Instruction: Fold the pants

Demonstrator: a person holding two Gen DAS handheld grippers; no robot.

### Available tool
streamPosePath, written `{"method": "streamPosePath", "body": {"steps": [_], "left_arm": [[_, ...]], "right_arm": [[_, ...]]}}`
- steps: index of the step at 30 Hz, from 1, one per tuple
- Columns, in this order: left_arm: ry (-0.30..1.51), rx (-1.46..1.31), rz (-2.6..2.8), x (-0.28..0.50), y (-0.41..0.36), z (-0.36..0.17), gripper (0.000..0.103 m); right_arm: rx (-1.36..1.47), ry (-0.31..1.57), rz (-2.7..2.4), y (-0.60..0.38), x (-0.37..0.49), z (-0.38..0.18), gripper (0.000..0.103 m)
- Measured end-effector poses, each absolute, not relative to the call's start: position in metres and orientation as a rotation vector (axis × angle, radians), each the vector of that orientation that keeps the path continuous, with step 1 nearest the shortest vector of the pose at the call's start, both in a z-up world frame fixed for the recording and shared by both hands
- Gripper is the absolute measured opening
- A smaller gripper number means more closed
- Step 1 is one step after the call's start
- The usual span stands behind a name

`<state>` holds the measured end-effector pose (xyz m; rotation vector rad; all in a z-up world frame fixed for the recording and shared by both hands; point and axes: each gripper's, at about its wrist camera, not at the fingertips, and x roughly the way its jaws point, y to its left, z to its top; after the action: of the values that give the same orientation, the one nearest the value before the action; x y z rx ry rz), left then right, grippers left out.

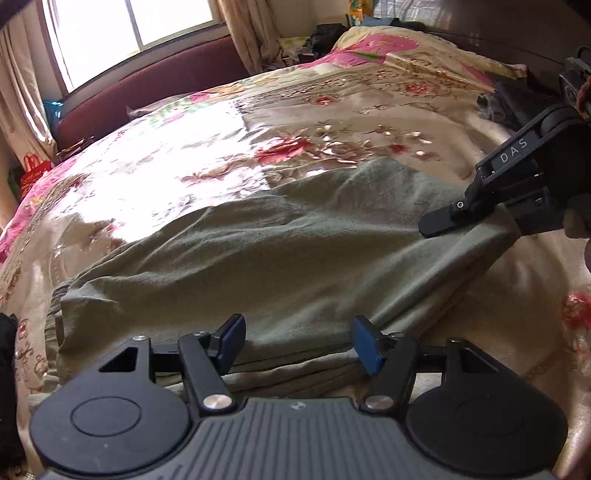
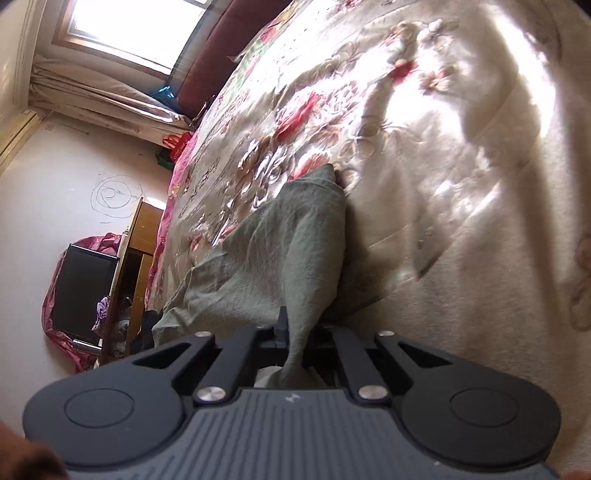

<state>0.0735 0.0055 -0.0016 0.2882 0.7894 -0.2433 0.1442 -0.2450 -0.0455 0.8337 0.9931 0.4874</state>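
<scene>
Olive-green pants (image 1: 280, 251) lie spread across a floral bedspread (image 1: 207, 155). My left gripper (image 1: 297, 345) is open, its blue pads on either side of the pants' near edge, holding nothing. My right gripper (image 1: 443, 221) comes in from the right in the left wrist view, down on the pants' right end. In the right wrist view my right gripper (image 2: 295, 332) is shut on a bunched fold of the pants (image 2: 288, 258), which trail away from the jaws over the bed.
A dark red headboard (image 1: 147, 88) and a bright window (image 1: 129, 26) are beyond the bed. Dark clothes (image 1: 517, 103) lie at the far right. A wooden cabinet (image 2: 136, 251) and a black screen (image 2: 81, 291) stand beside the bed.
</scene>
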Motion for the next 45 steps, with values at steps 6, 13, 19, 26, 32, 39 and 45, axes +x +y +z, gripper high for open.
{"method": "streamPosePath", "body": {"steps": [6,13,19,26,32,39,45], "left_arm": [[0.781,0.274,-0.269,0.081,-0.002,-0.004,0.076],[0.717,0.186,-0.170,0.097,0.039,0.009,0.076],[0.739,0.130,-0.053,0.125,0.059,-0.009,0.076],[0.743,-0.020,0.014,0.114,0.103,-0.021,0.077],[0.716,-0.057,0.008,0.104,0.121,-0.017,0.077],[0.771,-0.068,0.035,0.085,0.146,-0.016,0.077],[0.756,-0.037,0.019,0.072,0.147,-0.021,0.078]], "right_arm": [[0.738,0.965,0.417,-0.271,0.131,-0.028,0.004],[0.652,0.949,0.280,-0.286,0.131,-0.013,0.003],[0.526,0.921,0.308,-0.267,0.128,0.033,0.004],[0.291,0.896,0.453,-0.177,0.146,0.093,0.004],[0.078,0.926,0.567,-0.072,0.166,0.097,0.005],[-0.202,0.957,0.670,0.039,0.160,0.070,0.005],[-0.203,1.024,0.642,0.065,0.166,0.039,0.005]]}}
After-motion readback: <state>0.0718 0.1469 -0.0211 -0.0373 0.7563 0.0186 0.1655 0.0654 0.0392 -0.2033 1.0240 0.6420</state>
